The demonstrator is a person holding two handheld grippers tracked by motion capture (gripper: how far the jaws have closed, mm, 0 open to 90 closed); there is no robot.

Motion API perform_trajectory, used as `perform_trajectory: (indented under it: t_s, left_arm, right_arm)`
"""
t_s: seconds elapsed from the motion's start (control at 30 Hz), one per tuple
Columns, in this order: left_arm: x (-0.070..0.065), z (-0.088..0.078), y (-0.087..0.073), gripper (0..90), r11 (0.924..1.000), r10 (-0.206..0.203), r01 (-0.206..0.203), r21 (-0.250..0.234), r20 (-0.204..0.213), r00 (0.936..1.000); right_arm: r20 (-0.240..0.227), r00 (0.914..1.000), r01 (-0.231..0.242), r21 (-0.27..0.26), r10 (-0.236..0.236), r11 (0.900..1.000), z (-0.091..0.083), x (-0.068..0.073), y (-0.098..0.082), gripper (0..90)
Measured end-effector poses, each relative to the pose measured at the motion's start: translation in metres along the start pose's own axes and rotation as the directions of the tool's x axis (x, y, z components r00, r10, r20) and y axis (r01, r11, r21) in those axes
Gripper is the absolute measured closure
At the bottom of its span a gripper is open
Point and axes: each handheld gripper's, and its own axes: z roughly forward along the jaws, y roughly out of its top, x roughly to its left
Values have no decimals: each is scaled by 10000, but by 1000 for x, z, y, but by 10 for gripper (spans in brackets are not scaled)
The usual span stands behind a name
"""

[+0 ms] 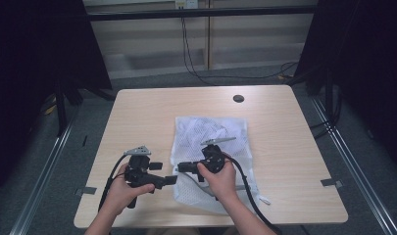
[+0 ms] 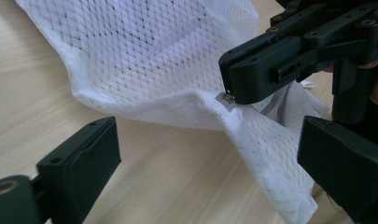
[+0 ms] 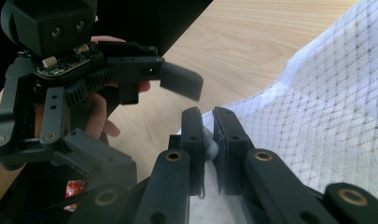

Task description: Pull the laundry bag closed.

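Thing in hand: a white mesh bag (image 1: pixel 210 147) lies flat on the desk (image 1: pixel 137 112), right of centre, its long axis running away from the person, its near end by the desk's front edge.
Right tool (image 1: pixel 182 167): closed on the bag's near left edge; in the right gripper view the two jaws stand almost together with a small grey zipper pull and a fold of mesh pinched between them (image 3: pixel 207 149).
Left tool (image 1: pixel 170 180): open, nothing between its jaws; in the left gripper view they stand wide apart, with bare desk and the lifted mesh edge (image 2: pixel 252 135) ahead of them.
Key relation: the pinched edge lies just beyond the left tool's tips, to that hand's right; the two tools point at each other, tips close but apart.
Nearer hand: the right already has the bag; the left is the free one, just beside it.
Left hand (image 1: pixel 120 191) pose: low over the desk, tool held level and pointing right.
Right hand (image 1: pixel 220 178) pose: over the bag's near end, tool level and pointing left.
Likely next: the left tool closes on the mesh beside the pull, I judge.
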Motion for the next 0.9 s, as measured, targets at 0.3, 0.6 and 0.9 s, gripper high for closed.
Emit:
perform_trajectory:
  t_s: [0.3,0.6,0.9]
  left_arm:
    - [-2,4,0,227,9999,-3,0,160,182,9998]
    - [-2,7,1,315,9993,-133,119,357,393,9991]
    - [-1,11,0,413,9992,-260,238,316,693,9973]
  right_arm:
    - [-11,10000,6,-98,-6,10000,-2,1,1,839]
    - [-31,10000,34,-121,-35,9999,1,3,0,839]
    - [-43,10000,32,-213,-32,9998,0,4,1,839]
